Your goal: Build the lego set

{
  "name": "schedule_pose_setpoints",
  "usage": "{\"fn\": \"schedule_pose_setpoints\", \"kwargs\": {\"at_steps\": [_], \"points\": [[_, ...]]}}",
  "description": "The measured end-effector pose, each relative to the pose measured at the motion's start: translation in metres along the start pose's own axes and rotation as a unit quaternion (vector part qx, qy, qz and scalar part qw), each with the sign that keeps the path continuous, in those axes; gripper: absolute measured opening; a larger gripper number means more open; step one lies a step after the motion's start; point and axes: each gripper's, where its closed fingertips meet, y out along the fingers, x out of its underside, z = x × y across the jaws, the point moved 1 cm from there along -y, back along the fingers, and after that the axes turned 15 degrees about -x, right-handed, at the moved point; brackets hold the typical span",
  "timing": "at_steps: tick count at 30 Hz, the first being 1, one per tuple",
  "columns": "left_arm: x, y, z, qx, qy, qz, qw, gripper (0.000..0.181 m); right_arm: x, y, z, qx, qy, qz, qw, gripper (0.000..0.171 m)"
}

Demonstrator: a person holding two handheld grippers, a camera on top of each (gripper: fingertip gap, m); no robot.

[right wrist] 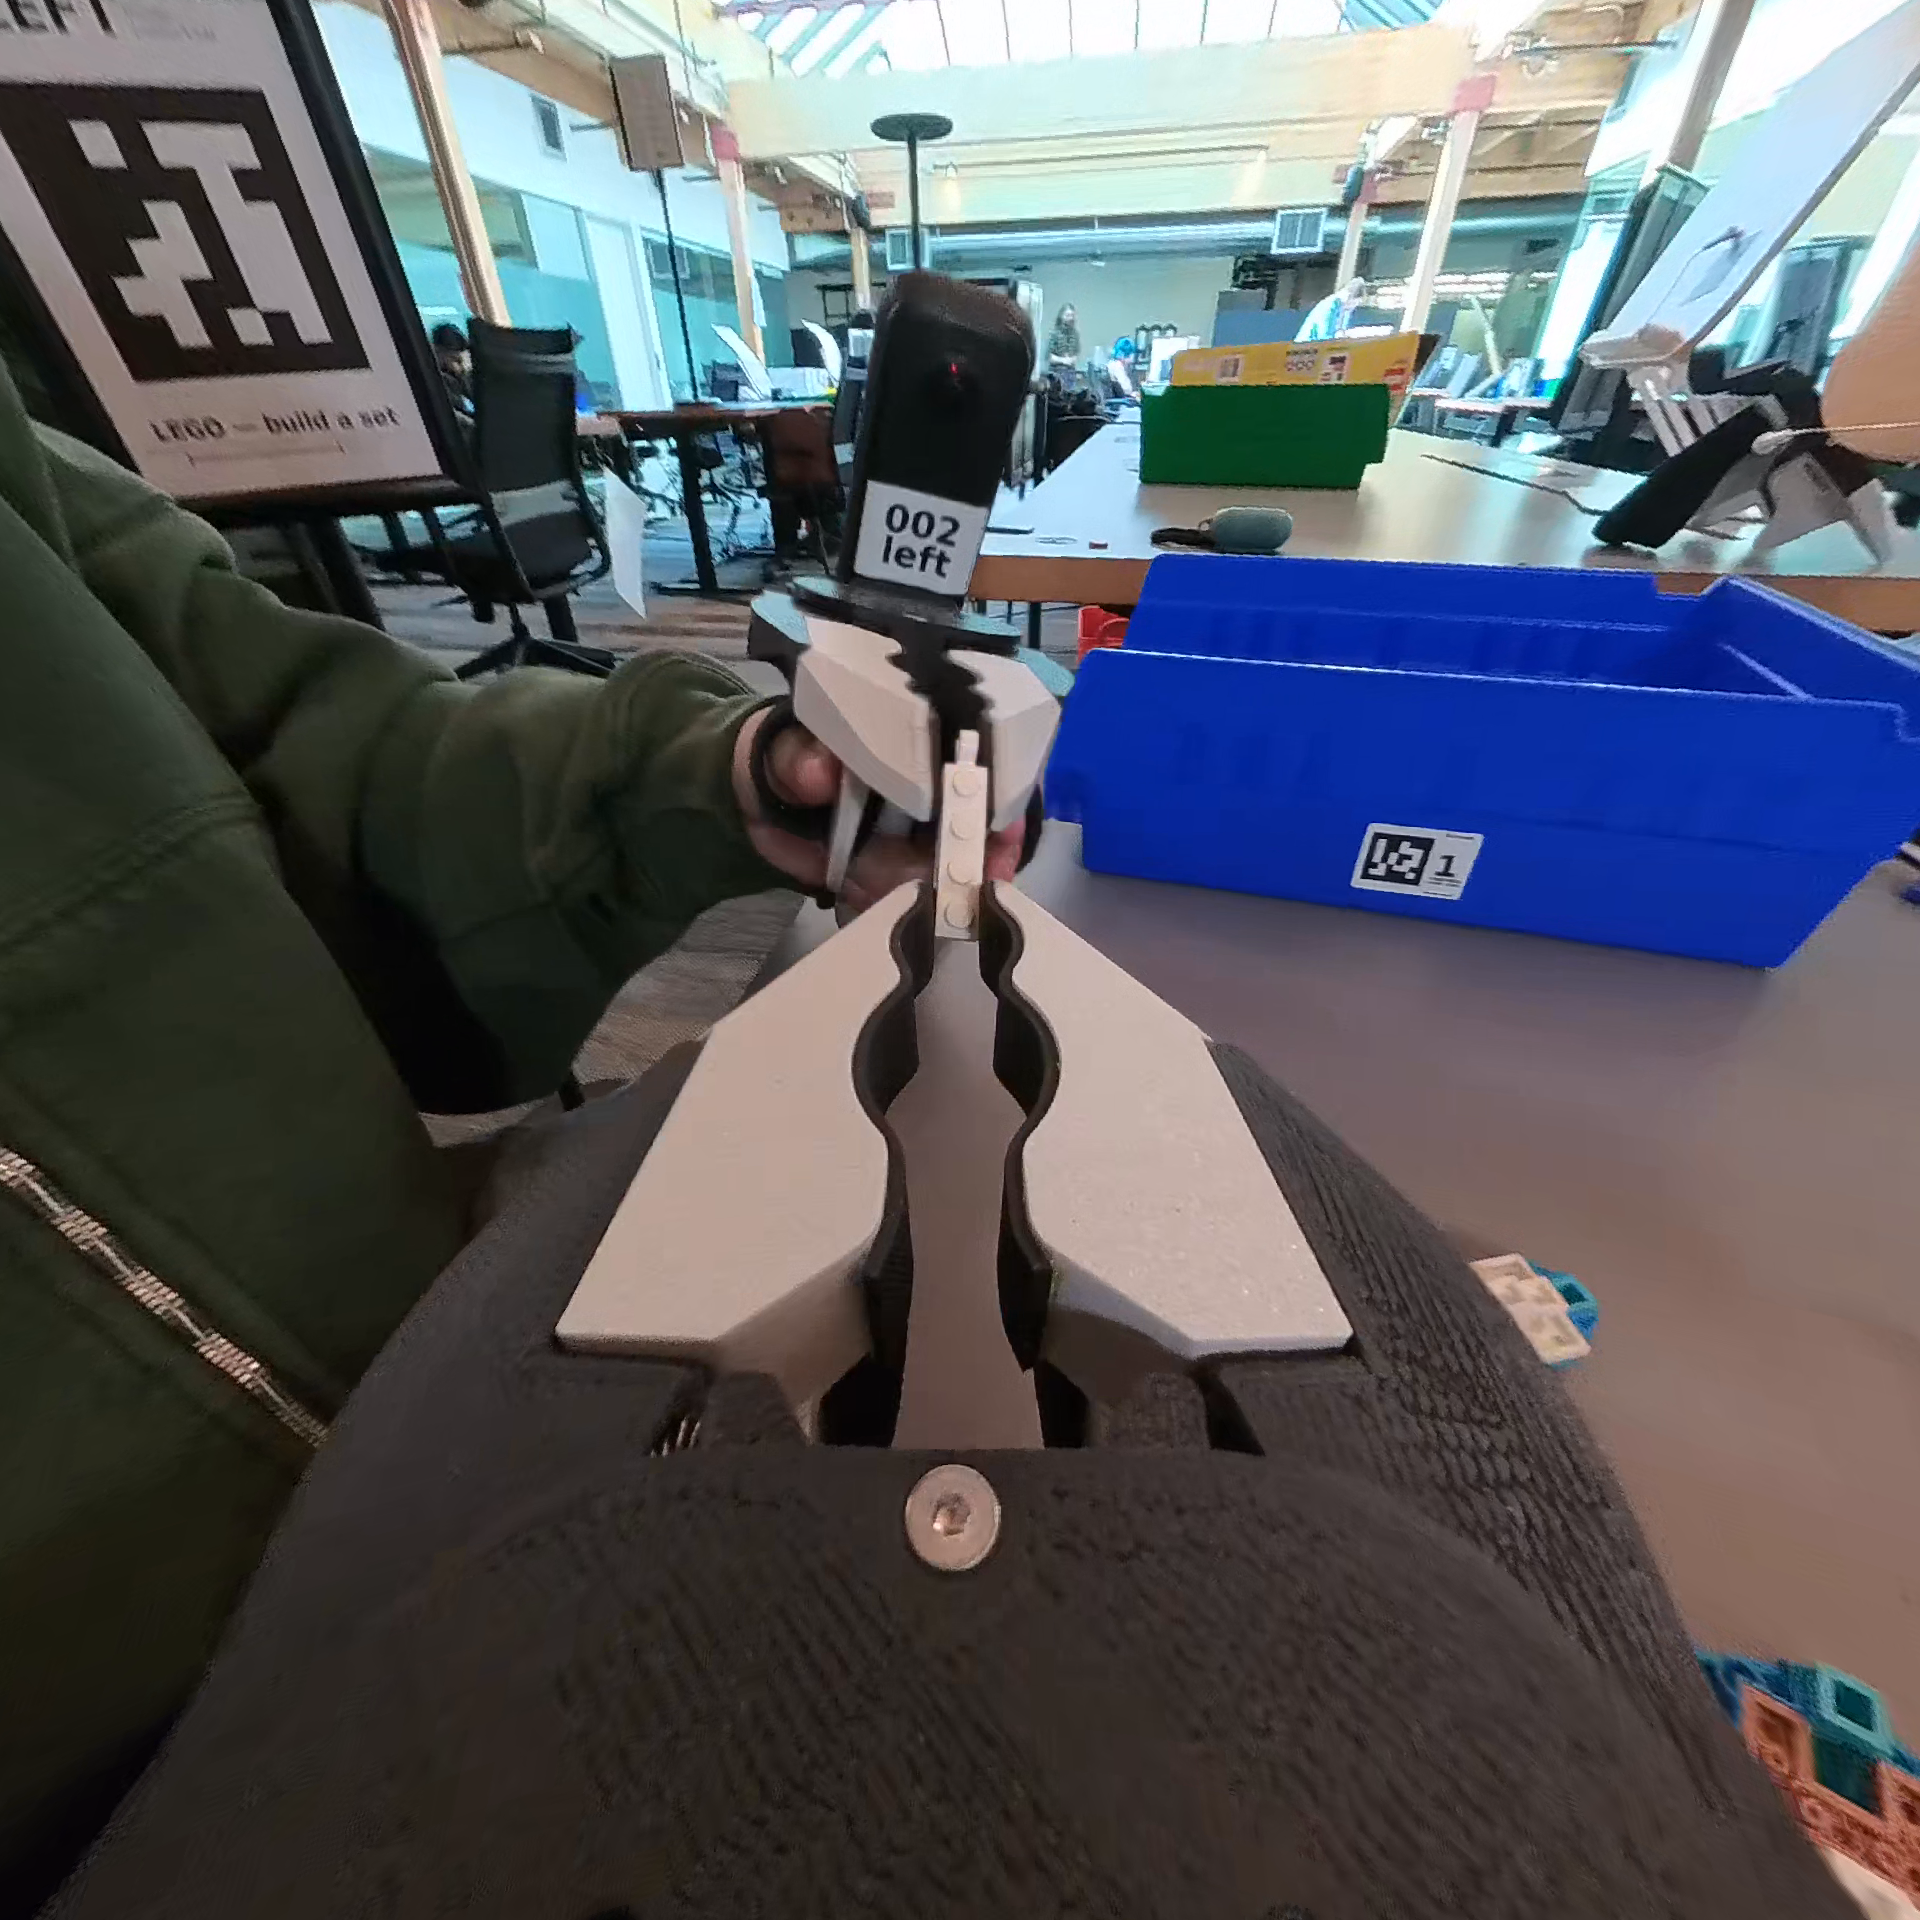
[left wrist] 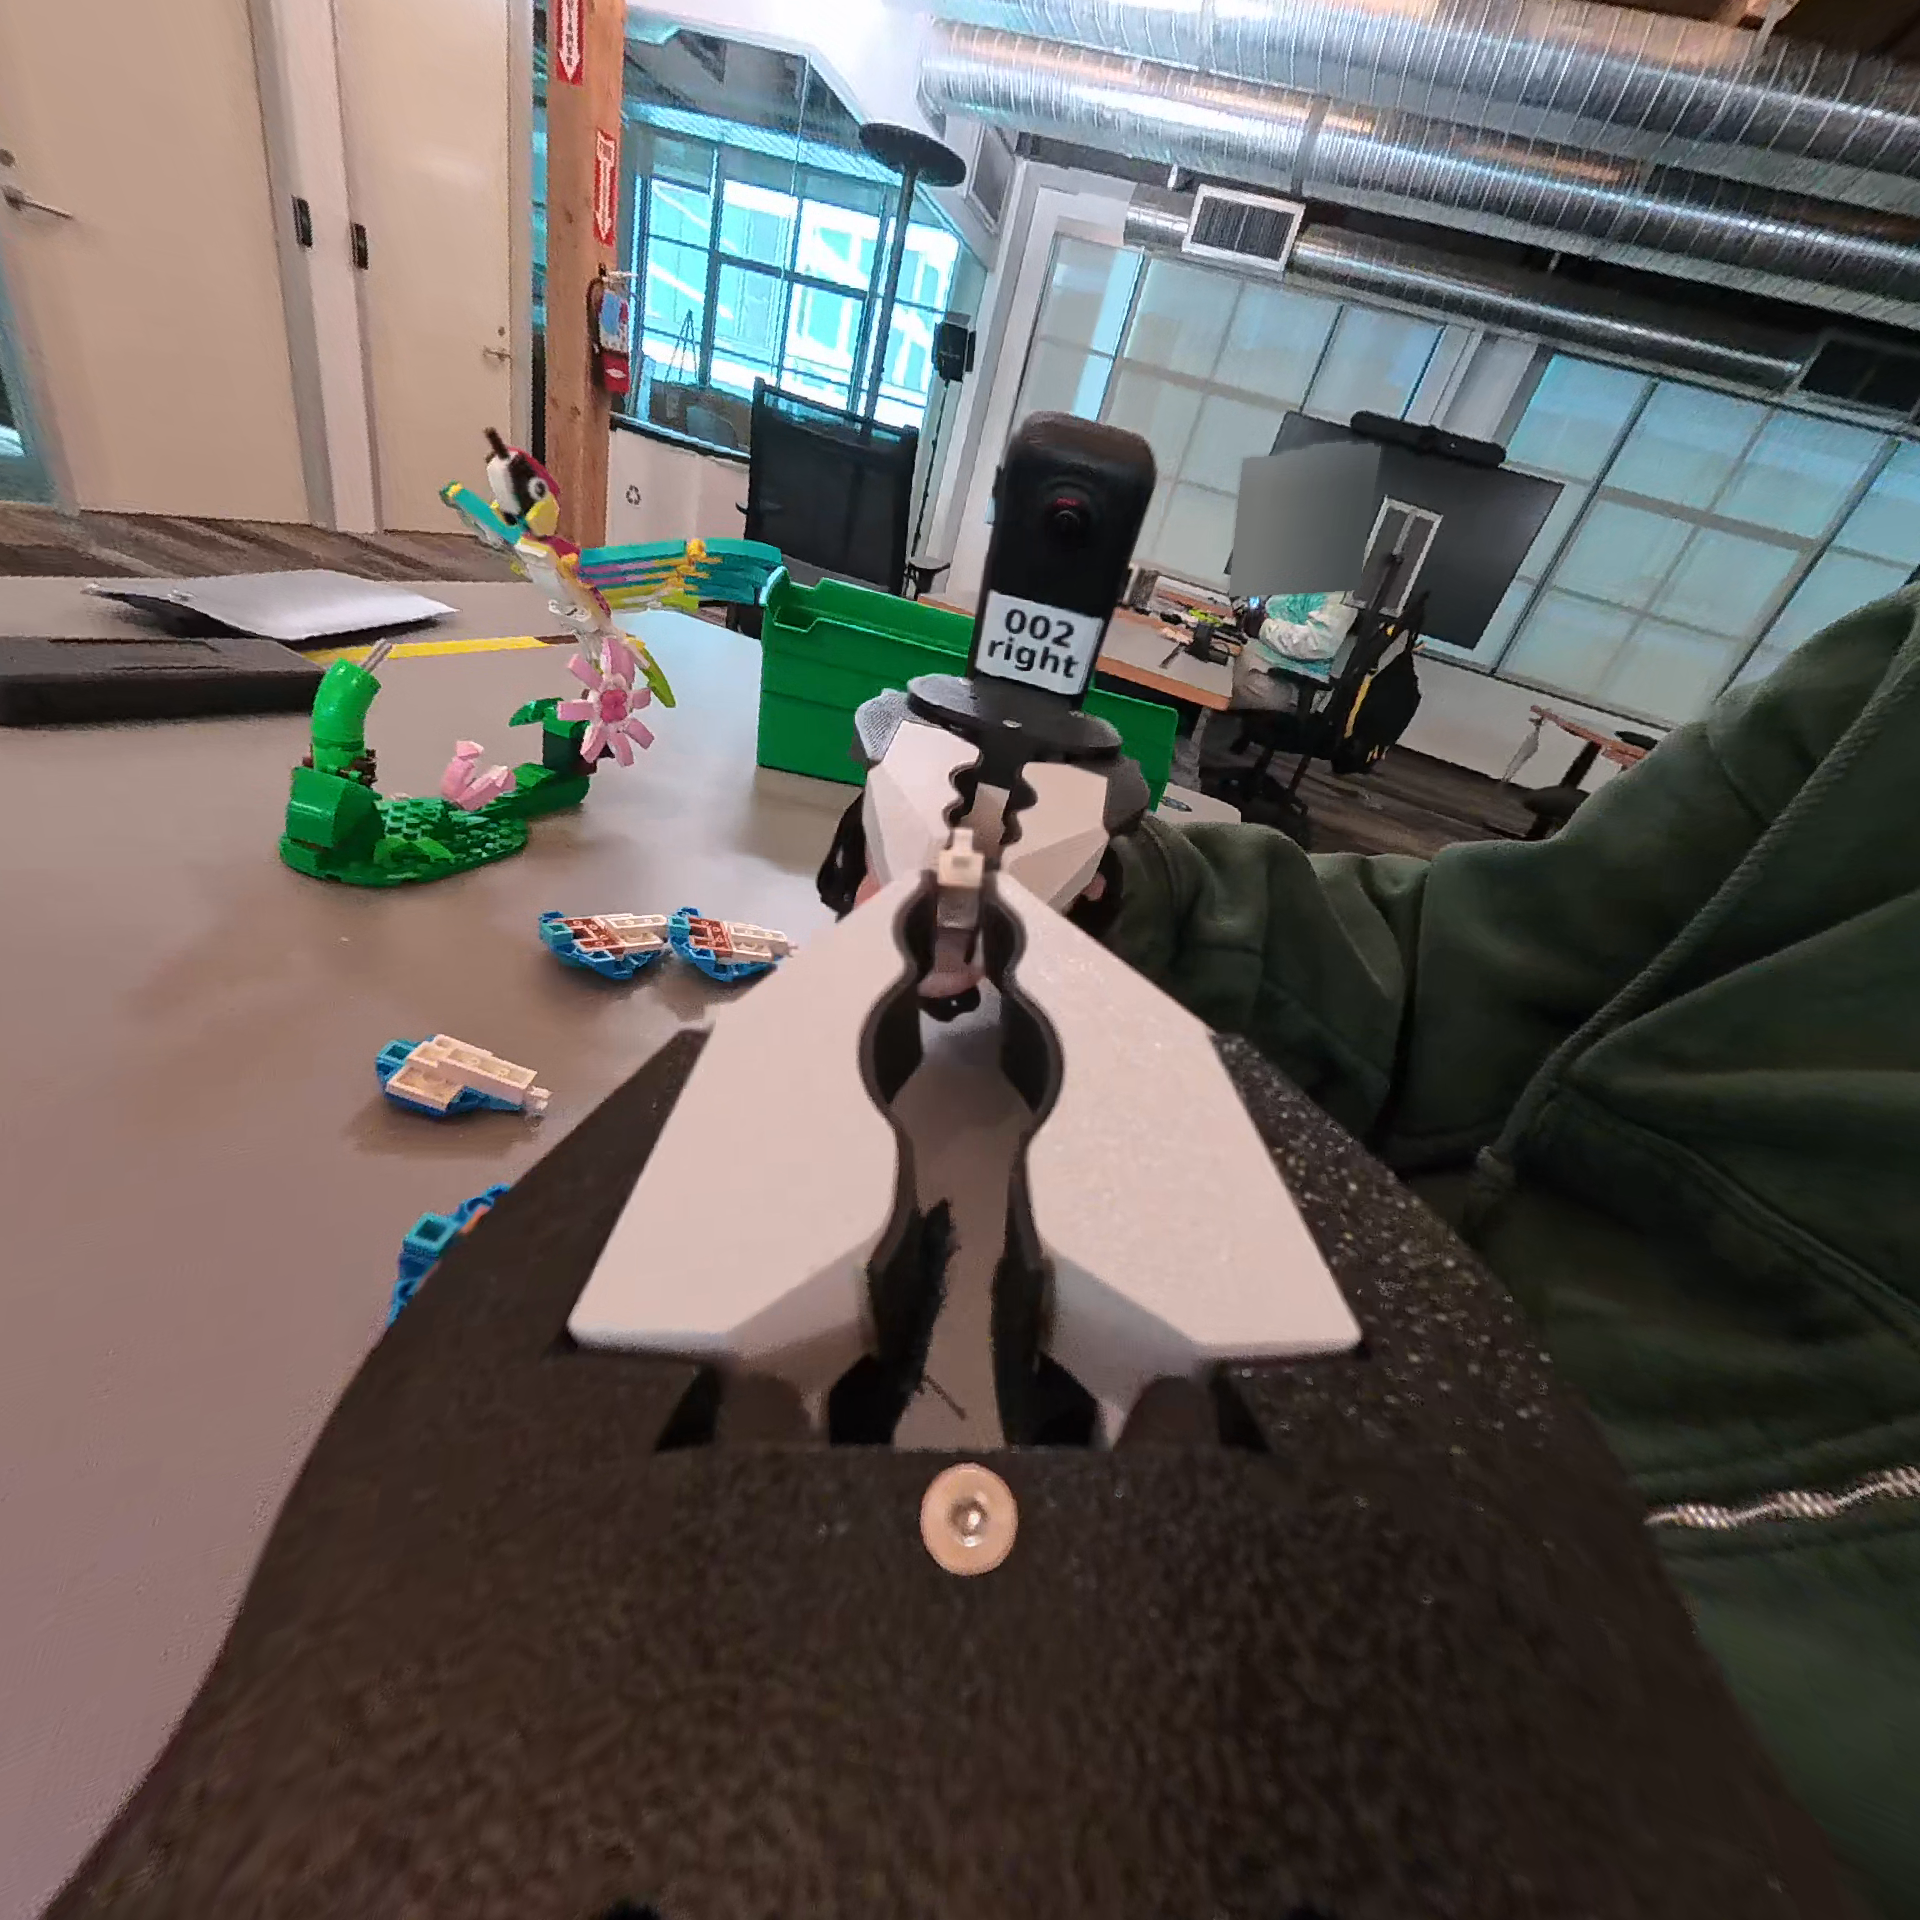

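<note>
My two grippers face each other above the grey table (left wrist: 187, 1039), tips almost meeting. A narrow white studded brick plate (right wrist: 961, 831) spans between them. My right gripper (right wrist: 954, 920) is shut on its near end. My left gripper (left wrist: 958, 899) is shut on the other end, where the plate (left wrist: 961, 868) shows end-on. The left gripper also shows in the right wrist view (right wrist: 966, 753), and the right gripper in the left wrist view (left wrist: 985, 821). Gloved hands in green sleeves (left wrist: 1455, 987) hold both.
A colourful brick bird (left wrist: 540, 551) stands on a green brick base (left wrist: 405, 831) at the left. Several blue-and-white brick assemblies (left wrist: 603, 940) lie before it. A green bin (left wrist: 831, 665) stands behind. A blue bin (right wrist: 1455, 790) stands to the right, and a marker board (right wrist: 197, 239) stands at the left. The tips of both grippers are at nearly the same place.
</note>
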Motion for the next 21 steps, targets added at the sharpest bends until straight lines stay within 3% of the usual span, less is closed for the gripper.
{"fn": "schedule_pose_setpoints", "kwargs": {"at_steps": [10,16,21], "points": [[0.000,0.003,0.003,-0.002,0.015,0.010,1.000,0.004,-0.004,-0.001,-0.001,-0.015,0.025,0.030,0.999,0.006],[0.024,0.004,0.004,-0.021,0.099,-0.091,0.991,0.003,-0.002,-0.003,-0.005,-0.026,0.014,0.019,0.999,0.022],[0.036,0.004,0.008,-0.006,0.111,-0.127,0.986,0.004,0.016,-0.004,-0.012,-0.049,0.015,-0.045,0.998,0.009]]}}
